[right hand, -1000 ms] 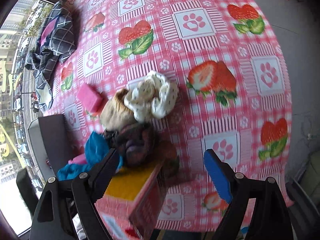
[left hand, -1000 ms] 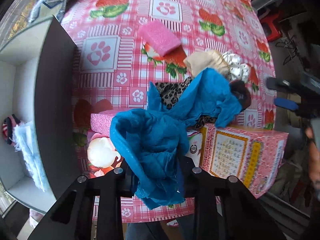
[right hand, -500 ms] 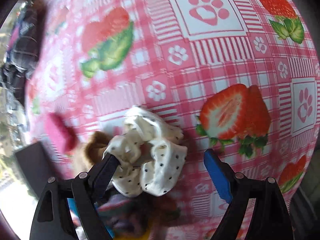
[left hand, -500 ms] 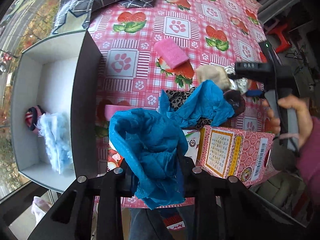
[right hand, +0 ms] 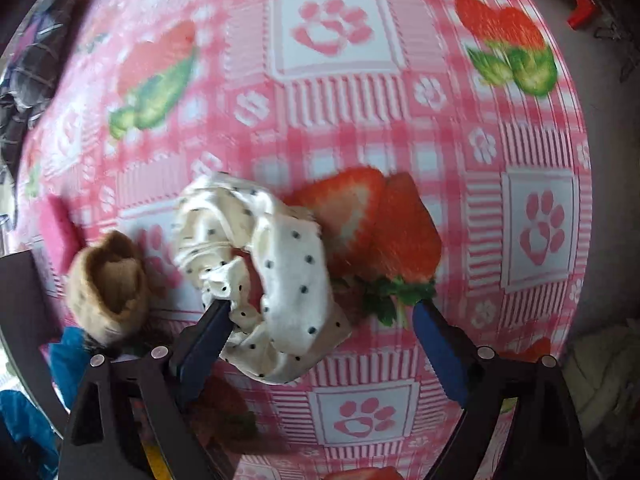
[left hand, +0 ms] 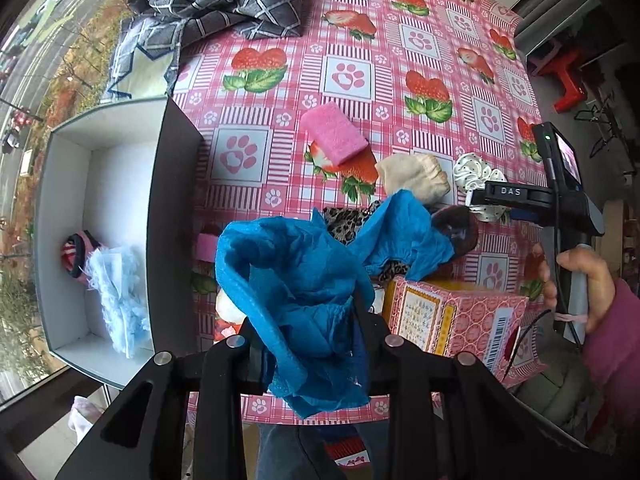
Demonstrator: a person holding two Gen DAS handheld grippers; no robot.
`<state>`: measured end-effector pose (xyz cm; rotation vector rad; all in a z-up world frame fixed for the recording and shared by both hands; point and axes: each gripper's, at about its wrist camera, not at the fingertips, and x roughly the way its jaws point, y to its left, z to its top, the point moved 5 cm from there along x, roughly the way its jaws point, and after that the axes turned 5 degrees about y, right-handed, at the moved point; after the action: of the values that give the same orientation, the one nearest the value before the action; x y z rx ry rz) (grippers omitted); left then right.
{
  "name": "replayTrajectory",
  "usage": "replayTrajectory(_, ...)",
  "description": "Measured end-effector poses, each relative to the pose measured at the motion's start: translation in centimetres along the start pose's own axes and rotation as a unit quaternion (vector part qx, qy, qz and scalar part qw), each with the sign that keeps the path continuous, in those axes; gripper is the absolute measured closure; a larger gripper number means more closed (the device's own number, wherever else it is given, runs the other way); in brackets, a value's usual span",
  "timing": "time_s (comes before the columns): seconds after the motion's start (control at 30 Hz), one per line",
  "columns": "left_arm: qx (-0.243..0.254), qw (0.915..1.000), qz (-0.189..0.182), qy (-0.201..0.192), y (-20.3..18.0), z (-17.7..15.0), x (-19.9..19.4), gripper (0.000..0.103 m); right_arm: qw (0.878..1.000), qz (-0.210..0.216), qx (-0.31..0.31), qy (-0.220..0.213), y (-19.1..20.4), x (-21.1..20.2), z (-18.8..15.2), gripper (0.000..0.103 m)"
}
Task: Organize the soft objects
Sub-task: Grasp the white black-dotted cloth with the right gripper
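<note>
Left hand-held gripper (left hand: 316,336) is clamping a crumpled blue cloth (left hand: 296,280), its fingers closed on the lower bunch. The cloth's long axis is running from the fingers up and right, its far end draping over a leopard-print piece (left hand: 344,224) and a dark brown scrunchie (left hand: 460,228) near the desk's (left hand: 360,40) near edge. A white open box (left hand: 64,208) is sitting at the desk's left edge, holding a pale blue fluffy item (left hand: 120,292) and a striped item (left hand: 76,252).

Right hand-held gripper (right hand: 320,312) is standing wide open, gripping nothing. Its left finger is touching a white polka-dot scrunchie (right hand: 288,284) lying flat on the desk; the right finger is well apart from it. A beige sock (right hand: 108,280) is lying just left of the scrunchie, opening facing up toward the camera.
</note>
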<state>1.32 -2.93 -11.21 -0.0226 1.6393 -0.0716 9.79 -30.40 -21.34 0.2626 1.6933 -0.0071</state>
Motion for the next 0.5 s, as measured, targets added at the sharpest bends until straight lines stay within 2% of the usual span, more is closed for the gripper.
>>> replayTrajectory(0.13, -0.004, 1.0, 0.007, -0.001, 0.0, 0.1, -0.4, 0.069, 0.999, -0.019, -0.038, 0.002, 1.9, 0.6, 0.9, 0.011)
replayTrajectory(0.17, -0.006, 0.9999, 0.009, 0.0, 0.1, 0.1, -0.5, 0.07, 0.999, -0.022, -0.043, 0.006, 2.3, 1.1, 0.9, 0.009)
replayTrajectory(0.2, -0.006, 0.9999, 0.011, 0.0, 0.0, 0.1, -0.6, 0.07, 0.998, -0.029, -0.051, 0.008, 2.6, 1.5, 0.8, 0.001)
replayTrajectory(0.27, -0.007, 0.9999, 0.013, -0.002, -0.1, 0.2, -0.8, 0.069, 0.997, -0.04, -0.068, 0.009, 2.9, 2.0, 0.5, 0.0)
replayTrajectory(0.5, -0.007, 0.9998, 0.016, -0.012, -0.8, 0.2, -1.6, 0.069, 0.997, -0.038, -0.065, 0.007, 2.7, 2.3, 0.4, 0.0)
